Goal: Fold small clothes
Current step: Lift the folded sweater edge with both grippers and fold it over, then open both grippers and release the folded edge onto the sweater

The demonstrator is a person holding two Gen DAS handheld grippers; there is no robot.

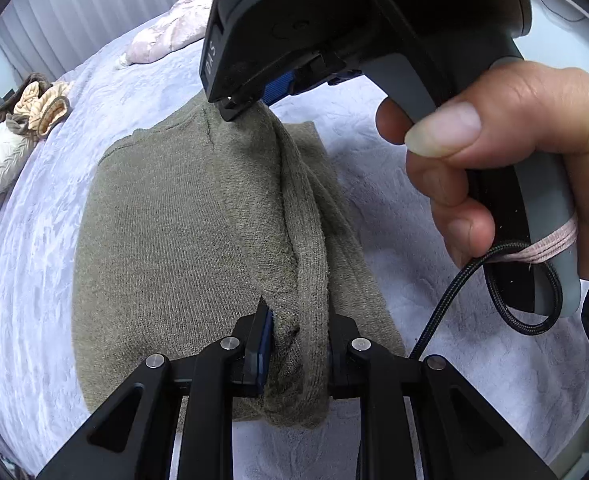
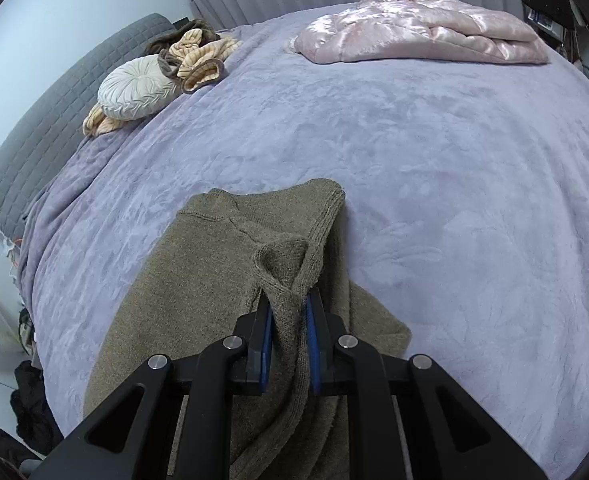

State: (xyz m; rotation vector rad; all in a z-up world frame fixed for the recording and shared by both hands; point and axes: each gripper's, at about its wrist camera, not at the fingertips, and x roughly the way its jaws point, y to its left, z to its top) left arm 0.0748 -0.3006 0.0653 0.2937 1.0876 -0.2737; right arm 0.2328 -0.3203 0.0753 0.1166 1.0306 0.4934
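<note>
An olive-brown knit sweater [image 2: 198, 280] lies spread on the lavender bedspread [image 2: 434, 168] of a bed, most of it flat, with one long edge pulled up into a ridge. The left gripper [image 1: 296, 344] has its jaws clenched on a bunched fold of that edge at the near end, the thick knit filling the space between the blue pads. The right gripper [image 2: 288, 332] grasps the same raised edge farther along; in its own view a ribbed corner of the knit sticks up just past the jaws, which are closed on the cloth. From the left wrist view the right gripper [image 1: 236, 110] shows from outside, its tip pressed into the sweater's far part, with the person's right hand [image 1: 506, 168] wrapped round the grey handle and a black braided cable [image 1: 474, 276] looping below.

Well apart from the sweater, a pink quilted blanket [image 2: 422, 28] sits crumpled at the far side of the bed. By the grey padded headboard [image 2: 54, 120] rest a round white cushion [image 2: 134, 90] and a bundle of peach and brown cloth [image 2: 198, 58] touching it.
</note>
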